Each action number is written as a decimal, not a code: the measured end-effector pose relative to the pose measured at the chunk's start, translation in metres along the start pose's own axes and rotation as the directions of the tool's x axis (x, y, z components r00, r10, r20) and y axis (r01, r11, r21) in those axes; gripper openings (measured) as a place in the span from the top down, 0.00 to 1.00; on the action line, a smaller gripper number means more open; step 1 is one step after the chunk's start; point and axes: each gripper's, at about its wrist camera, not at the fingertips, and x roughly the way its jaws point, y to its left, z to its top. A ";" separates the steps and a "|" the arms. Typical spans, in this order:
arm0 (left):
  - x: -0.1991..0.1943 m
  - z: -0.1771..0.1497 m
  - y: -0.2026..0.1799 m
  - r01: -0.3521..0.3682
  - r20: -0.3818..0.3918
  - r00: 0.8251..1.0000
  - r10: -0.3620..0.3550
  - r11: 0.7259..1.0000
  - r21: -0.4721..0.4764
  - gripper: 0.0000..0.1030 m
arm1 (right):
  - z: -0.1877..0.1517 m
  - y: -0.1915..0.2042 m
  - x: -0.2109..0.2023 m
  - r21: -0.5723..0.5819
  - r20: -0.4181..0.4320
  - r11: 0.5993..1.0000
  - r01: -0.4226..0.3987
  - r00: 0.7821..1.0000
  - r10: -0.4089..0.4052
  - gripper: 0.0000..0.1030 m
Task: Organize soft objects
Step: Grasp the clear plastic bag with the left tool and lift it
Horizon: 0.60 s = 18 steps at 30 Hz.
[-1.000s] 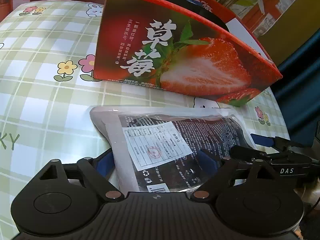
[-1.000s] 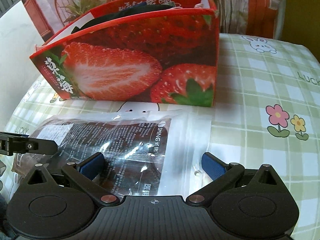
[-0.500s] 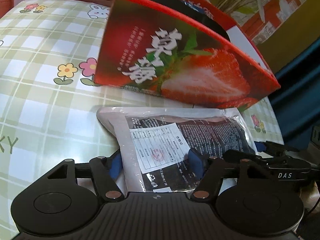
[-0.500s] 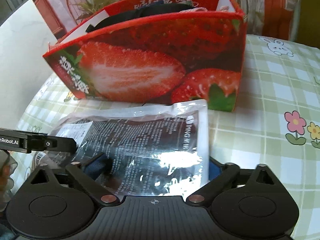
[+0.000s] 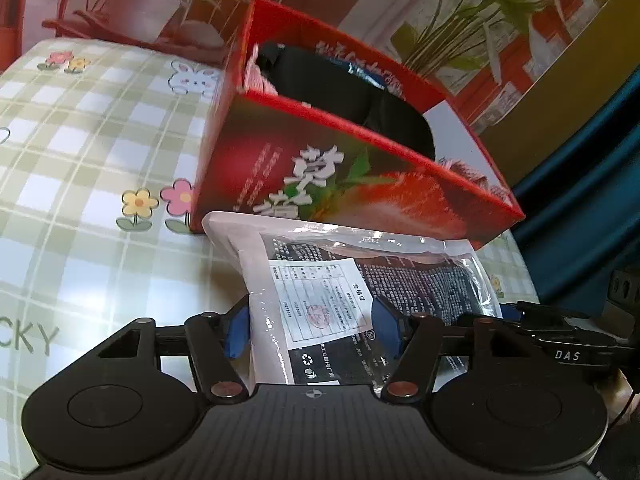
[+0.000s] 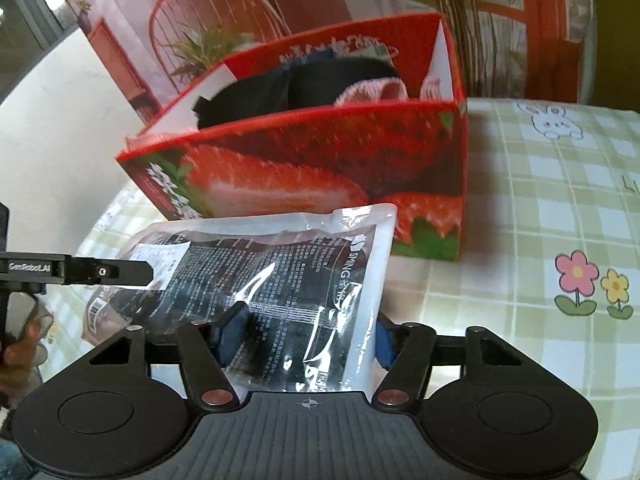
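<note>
A green checked cloth with flowers and rabbits covers the worktop (image 5: 80, 168), and a painted backdrop of chairs and potted plants stands behind. The red strawberry box (image 5: 320, 184) sits at the back, already holding dark clothes and something pink.

A second ago the bag (image 5: 360, 280) lay flat in front of the box with both tools spread wide beside it. Now its near edge is up off the cloth, tilted toward the box. The left tool (image 5: 310, 326) and right tool (image 6: 306, 334) are closing on it, one at each end, blue pads against the plastic. I would say the lift into the box has begun.

The bag's long axis runs side to side, parallel to the box's front wall, label up.
</note>
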 end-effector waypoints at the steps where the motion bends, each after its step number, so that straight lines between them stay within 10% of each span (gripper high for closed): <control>1: -0.002 0.001 0.000 0.001 0.005 1.000 -0.001 1.000 0.004 0.40 | 0.001 0.001 -0.002 -0.008 0.005 1.000 -0.005 1.000 0.005 0.46; 18: -0.039 0.009 -0.009 0.029 0.088 0.995 -0.039 0.993 0.115 0.42 | 0.023 0.040 -0.047 -0.286 0.090 0.958 0.016 0.996 0.010 0.61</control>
